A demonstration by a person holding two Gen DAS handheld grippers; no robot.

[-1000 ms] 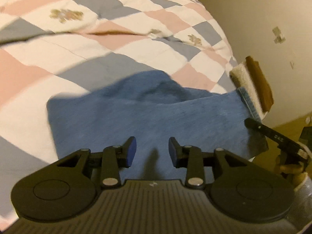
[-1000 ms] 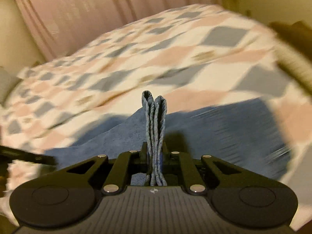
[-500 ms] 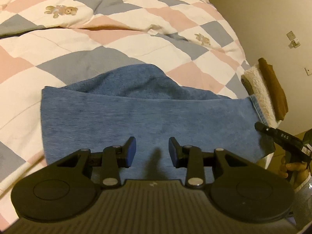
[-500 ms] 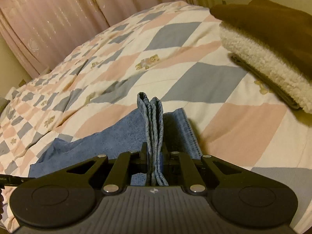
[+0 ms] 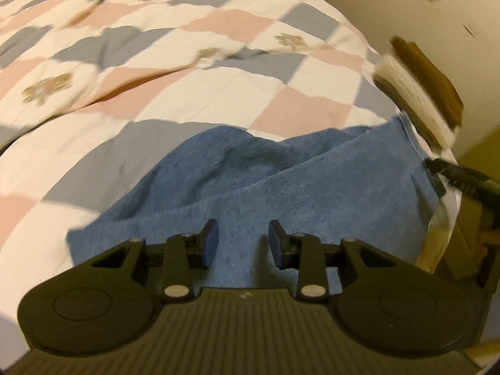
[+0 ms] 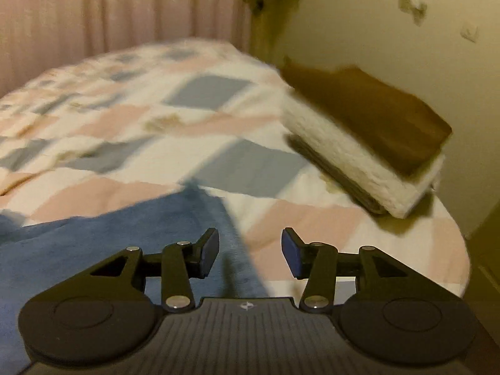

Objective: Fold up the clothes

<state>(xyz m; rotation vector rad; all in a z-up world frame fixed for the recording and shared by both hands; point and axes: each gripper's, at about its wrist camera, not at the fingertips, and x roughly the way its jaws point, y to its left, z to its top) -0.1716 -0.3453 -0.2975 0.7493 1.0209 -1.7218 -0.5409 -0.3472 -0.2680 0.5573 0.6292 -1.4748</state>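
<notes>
A blue cloth (image 5: 281, 187) lies folded over on the checked quilt (image 5: 218, 62), its upper layer rumpled at the back. My left gripper (image 5: 243, 243) is open and empty, low over the cloth's near edge. My right gripper (image 6: 250, 250) is open and empty above the cloth's right end (image 6: 175, 225), with the cloth's edge running under its left finger. The right gripper's tip (image 5: 459, 178) shows at the cloth's right end in the left wrist view.
A stack of folded clothes, brown on top of cream fleece (image 6: 359, 143), sits on the bed's right corner by the wall and also shows in the left wrist view (image 5: 418, 93). Pink curtains (image 6: 109, 15) hang behind the bed. The bed edge drops off at right.
My right gripper has opened and let go of the bunched cloth edge, which now lies flat on the bed. Both cameras have swung; the left gripper stays open.
</notes>
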